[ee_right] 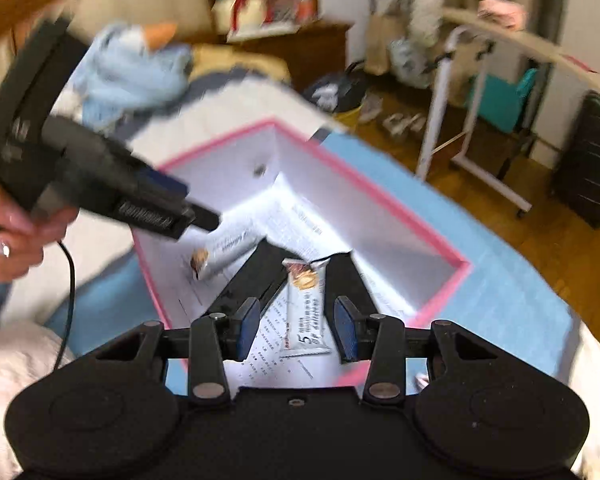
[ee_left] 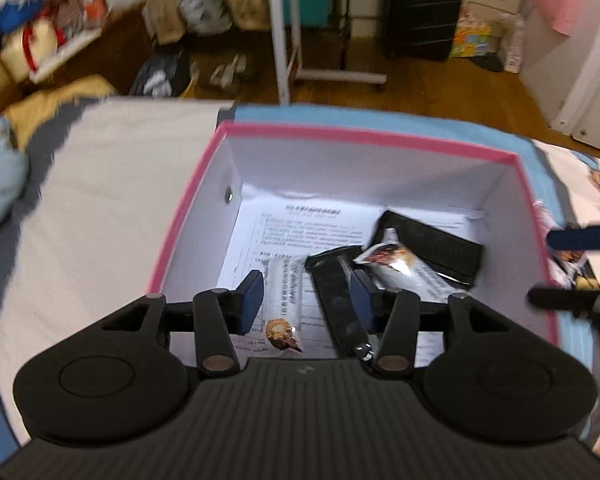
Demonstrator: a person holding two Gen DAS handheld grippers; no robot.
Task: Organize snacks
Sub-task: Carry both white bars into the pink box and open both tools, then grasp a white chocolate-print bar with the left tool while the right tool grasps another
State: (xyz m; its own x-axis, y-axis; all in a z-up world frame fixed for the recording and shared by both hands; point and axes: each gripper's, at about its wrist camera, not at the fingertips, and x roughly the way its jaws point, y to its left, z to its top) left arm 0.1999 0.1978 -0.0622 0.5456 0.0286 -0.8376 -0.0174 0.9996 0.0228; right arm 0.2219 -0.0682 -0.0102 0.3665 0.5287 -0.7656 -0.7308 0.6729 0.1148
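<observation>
Both grippers, left [ee_left: 306,300] and right [ee_right: 296,326], hover jaws parted, empty, above pink-rimmed box [ee_left: 340,136] holding 2 white snack bars [ee_right: 306,308].

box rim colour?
Pink, on the box rim, white walls inside. Clearest in the left wrist view.

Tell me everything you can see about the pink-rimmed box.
The pink-rimmed cardboard box is open with no lid on it, white inside, upright on a light blue cloth. A small round hole pierces one wall. Printed paper sheets line its floor, with white snack bars and black packets lying loose on them. Neither gripper touches it.
</observation>
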